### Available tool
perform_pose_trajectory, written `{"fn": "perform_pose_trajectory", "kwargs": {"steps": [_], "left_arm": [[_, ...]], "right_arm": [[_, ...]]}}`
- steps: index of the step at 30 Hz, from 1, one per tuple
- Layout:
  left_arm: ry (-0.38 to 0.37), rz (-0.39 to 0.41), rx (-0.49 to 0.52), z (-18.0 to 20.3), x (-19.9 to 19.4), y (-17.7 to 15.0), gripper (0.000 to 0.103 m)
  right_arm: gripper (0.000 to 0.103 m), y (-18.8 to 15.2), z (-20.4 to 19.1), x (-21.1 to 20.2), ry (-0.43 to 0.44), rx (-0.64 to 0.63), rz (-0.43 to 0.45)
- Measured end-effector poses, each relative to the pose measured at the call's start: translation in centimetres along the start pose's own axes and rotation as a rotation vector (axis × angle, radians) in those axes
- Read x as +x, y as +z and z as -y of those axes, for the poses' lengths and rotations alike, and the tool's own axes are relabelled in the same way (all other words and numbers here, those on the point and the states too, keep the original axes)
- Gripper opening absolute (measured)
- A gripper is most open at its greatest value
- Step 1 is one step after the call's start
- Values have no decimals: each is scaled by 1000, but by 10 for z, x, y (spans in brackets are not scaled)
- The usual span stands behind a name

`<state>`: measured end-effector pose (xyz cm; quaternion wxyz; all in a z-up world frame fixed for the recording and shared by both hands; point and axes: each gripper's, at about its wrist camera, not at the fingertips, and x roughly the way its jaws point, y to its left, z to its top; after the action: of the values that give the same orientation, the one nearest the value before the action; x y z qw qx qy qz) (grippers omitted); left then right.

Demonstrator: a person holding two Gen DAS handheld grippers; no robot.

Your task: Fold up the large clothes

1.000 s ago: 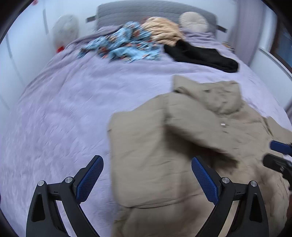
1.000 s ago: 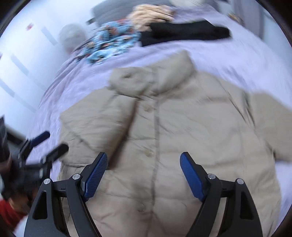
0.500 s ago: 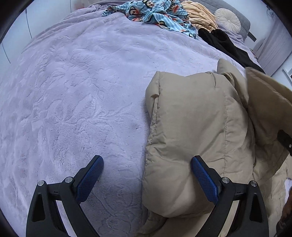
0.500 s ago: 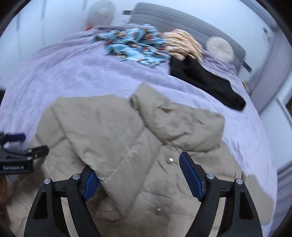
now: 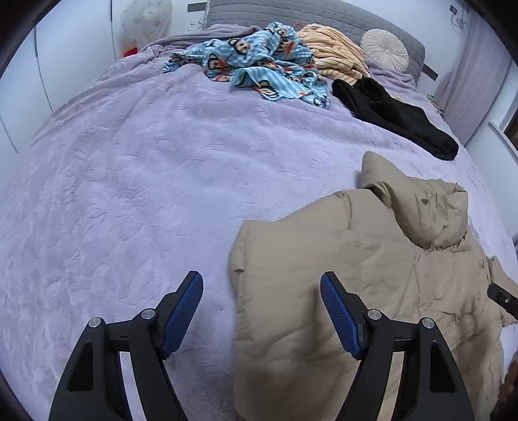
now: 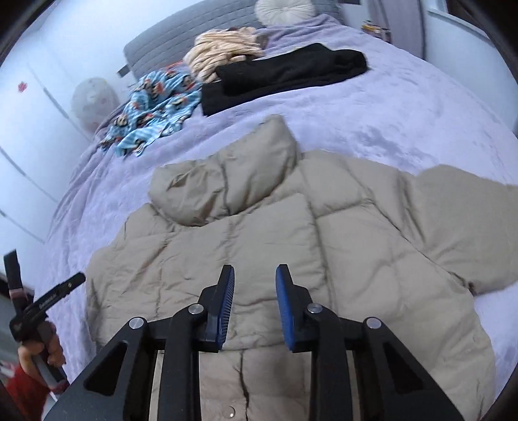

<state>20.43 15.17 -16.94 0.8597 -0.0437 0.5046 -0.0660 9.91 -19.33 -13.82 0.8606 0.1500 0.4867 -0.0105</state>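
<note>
A beige puffer jacket point(image 5: 356, 275) lies on the purple bed point(image 5: 145, 194), its left sleeve folded over the front, its hood toward the headboard. My left gripper point(image 5: 262, 311) is open and empty, hovering over the jacket's left edge. In the right wrist view the jacket point(image 6: 291, 226) fills the middle, its right sleeve point(image 6: 459, 207) spread out to the right. My right gripper point(image 6: 254, 307) hangs over the folded sleeve with its jaws partly closed, a gap between the pads and nothing in them. My left gripper point(image 6: 42, 301) shows at the left edge there.
A blue patterned garment point(image 5: 259, 61), a peach striped one point(image 5: 333, 48) and a black one point(image 5: 391, 113) lie near the grey headboard point(image 5: 291, 13). A round white cushion point(image 5: 385, 48) sits by it. White wardrobe doors point(image 5: 64, 48) stand at the left.
The left gripper has pulled back and up from the jacket's folded sleeve. The right gripper has narrowed its jaws and moved over the jacket's middle.
</note>
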Motion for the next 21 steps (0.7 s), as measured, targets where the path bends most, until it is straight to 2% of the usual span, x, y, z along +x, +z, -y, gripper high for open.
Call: {"fn": "perform_pose_trajectory", "kwargs": {"steps": [3,5,7,9,13,15,21], "left_arm": [[36,-45,56,23,22,-13,77],[45,-62,70,32,34,-23,77],[33,-72,61,36,40,-28,77],[36,-75,56,38,42,-29,77],[91,-85,79,45,31,-23,77],[122,-67,107,49,18,-20,77],[82,-77,157,80,-15,-24,77]], "right_arm": [[29,-5,-14,35,-31,-71,-86],[28,-16,-5,57,-95,-101,-146],[7,-23,14,68,-114,-99,-178],[1,-25,31,64,-85,-58,-171],[2,-23,51,43,-96,15,-144],[7,-24,66,26,-86,77,-127],[10,-45,135,-12,45,365,-139]]}}
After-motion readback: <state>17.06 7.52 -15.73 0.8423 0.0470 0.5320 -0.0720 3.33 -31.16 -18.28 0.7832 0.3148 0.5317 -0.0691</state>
